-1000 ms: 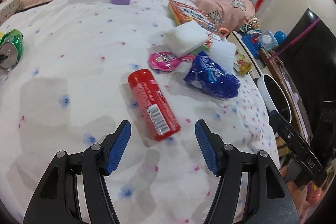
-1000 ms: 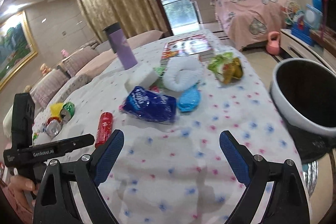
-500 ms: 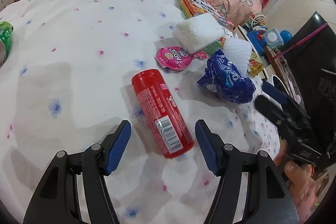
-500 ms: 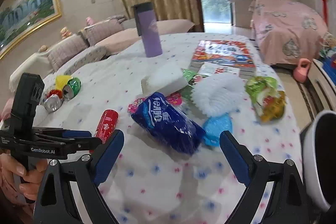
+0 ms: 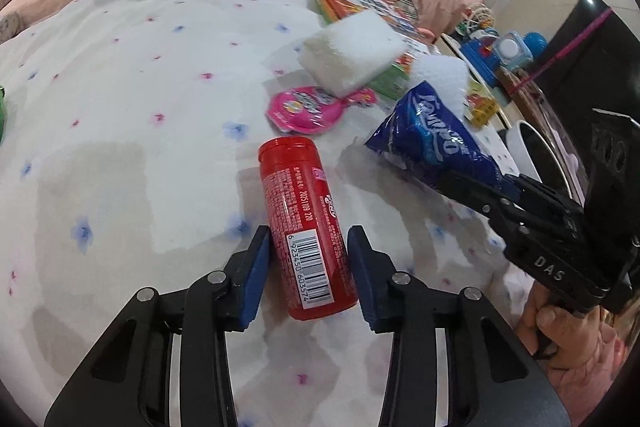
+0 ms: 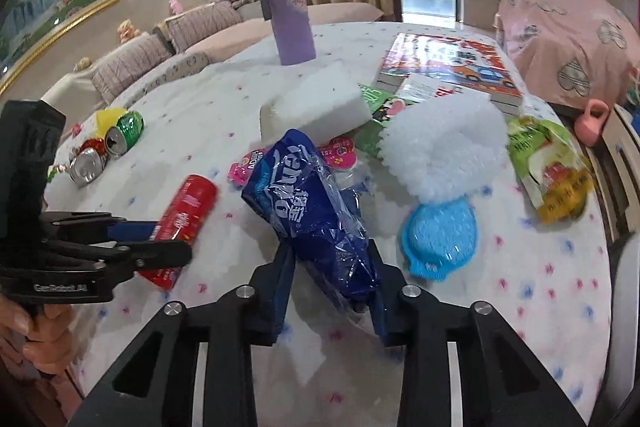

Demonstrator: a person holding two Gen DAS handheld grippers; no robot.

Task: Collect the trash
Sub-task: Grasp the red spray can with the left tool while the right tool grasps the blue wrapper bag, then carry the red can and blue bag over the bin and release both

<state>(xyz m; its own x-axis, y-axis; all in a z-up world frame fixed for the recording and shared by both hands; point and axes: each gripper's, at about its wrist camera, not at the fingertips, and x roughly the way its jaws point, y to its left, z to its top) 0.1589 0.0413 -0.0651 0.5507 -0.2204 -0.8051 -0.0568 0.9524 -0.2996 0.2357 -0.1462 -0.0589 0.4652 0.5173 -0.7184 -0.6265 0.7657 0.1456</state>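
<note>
Left tongs [image 5: 308, 261] clamp red tube [image 5: 306, 227] (far end hidden); right tongs [image 6: 330, 281] grip blue wrapper [image 6: 316, 211]

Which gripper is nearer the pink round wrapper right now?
Left, as far as I can judge. The left gripper straddles the red tube just short of the pink wrapper; the right gripper grips the blue packet off to its side.

On the table [image 6: 560, 299], the tube [image 5: 306, 223] lies lengthwise between the left gripper's [image 5: 308, 267] pads, its cap end away from the camera. To its right, the wrapper [image 6: 316, 223] sits between the right gripper's [image 6: 330, 279] pads. Behind them lie a foil packet [image 5: 304, 109] and a foam block [image 5: 352, 53]; the flask [image 6: 290, 15] stands farthest back. Two cans [image 6: 106, 151] lie at the far left.
</note>
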